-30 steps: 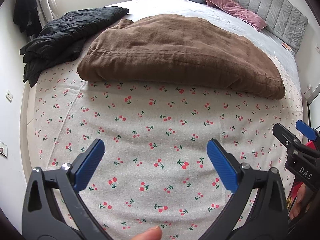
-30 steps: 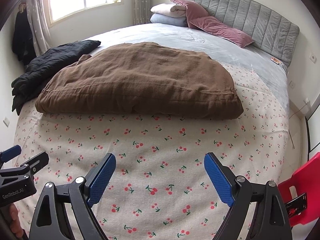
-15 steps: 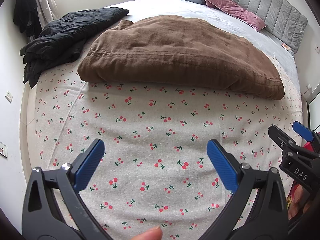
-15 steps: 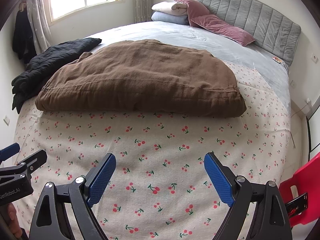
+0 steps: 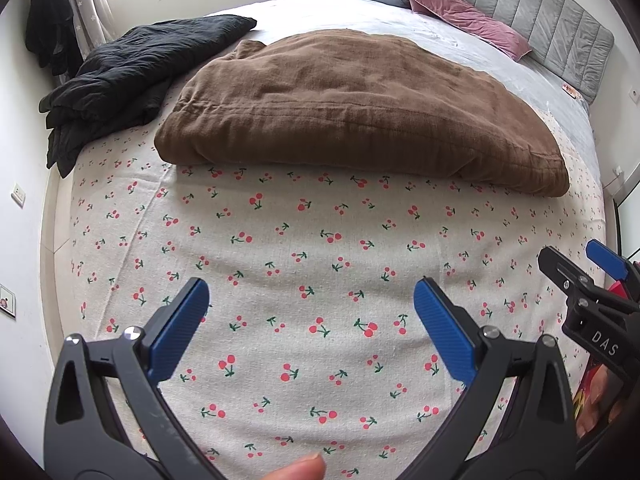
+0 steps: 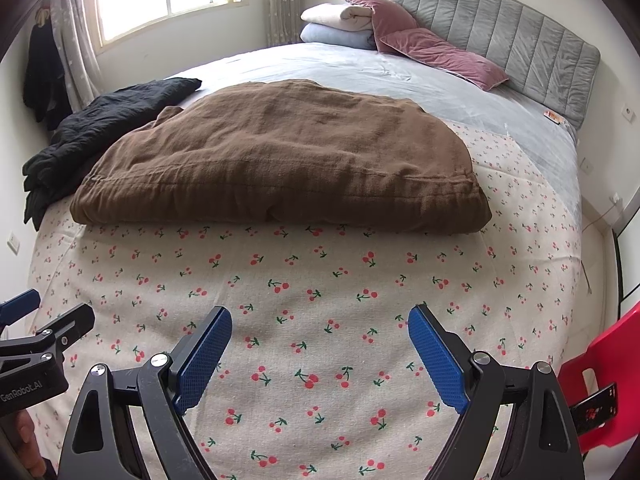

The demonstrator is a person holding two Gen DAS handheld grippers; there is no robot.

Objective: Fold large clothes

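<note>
You kept both grippers, left gripper (image 5: 311, 322) and right gripper (image 6: 320, 346), unmoved, jaws apart and empty; the folded brown quilted garment (image 6: 280, 160) lay untouched farther up the bed.

The folded garment (image 6: 280, 160) lies across the middle of the bed (image 6: 320, 320). A second garment (image 6: 100, 128) lies at its left, touching it. Behind both, pillows (image 6: 436, 54) and folded bedding (image 6: 340, 26) rest against the headboard (image 6: 500, 28). A chair (image 6: 600, 360) stands at the bed's right.

Red chair (image 6: 600, 364) cut off at lower right edge of right wrist view. Fingertip (image 5: 298, 469) cropped at bottom edge of left wrist view. Small orange tag (image 6: 554, 117) by headboard unreadable.
</note>
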